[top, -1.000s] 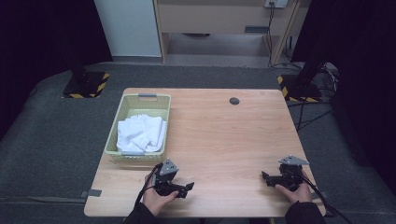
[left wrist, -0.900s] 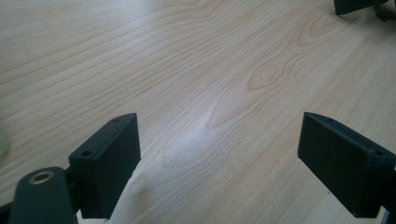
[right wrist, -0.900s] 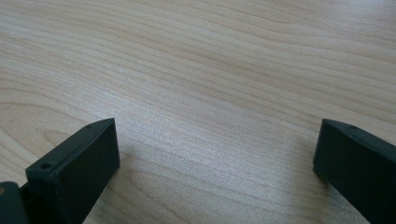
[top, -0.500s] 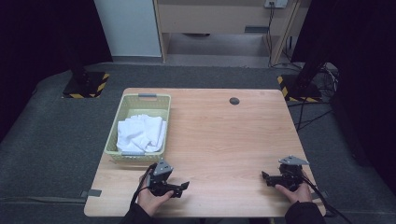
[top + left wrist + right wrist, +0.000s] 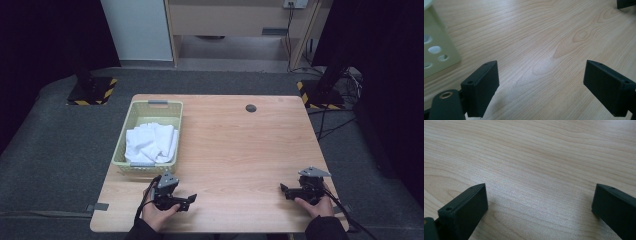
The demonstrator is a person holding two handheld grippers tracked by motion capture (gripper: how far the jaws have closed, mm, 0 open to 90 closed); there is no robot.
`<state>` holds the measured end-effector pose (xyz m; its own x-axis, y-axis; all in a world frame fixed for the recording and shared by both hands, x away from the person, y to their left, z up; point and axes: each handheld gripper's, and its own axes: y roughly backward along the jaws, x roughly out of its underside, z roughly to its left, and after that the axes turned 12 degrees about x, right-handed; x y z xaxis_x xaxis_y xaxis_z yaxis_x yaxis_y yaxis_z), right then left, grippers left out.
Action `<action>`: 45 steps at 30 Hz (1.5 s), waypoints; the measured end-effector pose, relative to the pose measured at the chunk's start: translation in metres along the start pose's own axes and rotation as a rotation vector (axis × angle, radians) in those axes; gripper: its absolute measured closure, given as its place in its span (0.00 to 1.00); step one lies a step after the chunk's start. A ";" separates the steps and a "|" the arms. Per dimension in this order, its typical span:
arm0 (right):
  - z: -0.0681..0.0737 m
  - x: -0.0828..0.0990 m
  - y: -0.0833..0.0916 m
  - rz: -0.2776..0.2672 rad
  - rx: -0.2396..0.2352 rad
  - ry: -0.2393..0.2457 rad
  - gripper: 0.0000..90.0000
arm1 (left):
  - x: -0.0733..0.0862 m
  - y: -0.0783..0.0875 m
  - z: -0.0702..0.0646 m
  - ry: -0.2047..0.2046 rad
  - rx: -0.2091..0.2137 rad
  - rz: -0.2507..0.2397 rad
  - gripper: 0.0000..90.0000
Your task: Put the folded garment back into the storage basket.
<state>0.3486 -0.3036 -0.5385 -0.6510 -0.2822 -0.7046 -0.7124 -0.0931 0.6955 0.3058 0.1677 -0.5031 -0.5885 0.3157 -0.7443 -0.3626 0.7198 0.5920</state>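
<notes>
Left gripper (image 5: 189,200) and right gripper (image 5: 284,189) both rest low at the near table (image 5: 240,150) edge, jaws spread wide, holding nothing. Just beyond the left one: pale green basket (image 5: 131,126) with perforated walls, white crumpled cloths (image 5: 150,142) piled inside, at the table's left.

No readable text anywhere (labels, numbers included).
</notes>
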 end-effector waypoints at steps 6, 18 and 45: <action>0.000 0.000 0.000 0.000 0.000 0.000 0.01 | 0.003 0.004 0.003 0.012 -0.006 -0.004 0.14; 0.000 0.000 0.000 0.000 0.000 0.000 0.01 | 0.010 0.015 0.010 0.044 -0.026 -0.016 0.14; 0.000 0.000 0.000 0.000 0.000 0.000 0.01 | 0.024 0.036 0.025 0.096 -0.069 -0.030 0.14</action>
<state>0.3486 -0.3036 -0.5385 -0.6511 -0.2821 -0.7046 -0.7124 -0.0930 0.6955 0.2968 0.2169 -0.5074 -0.6420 0.2312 -0.7310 -0.4284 0.6826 0.5921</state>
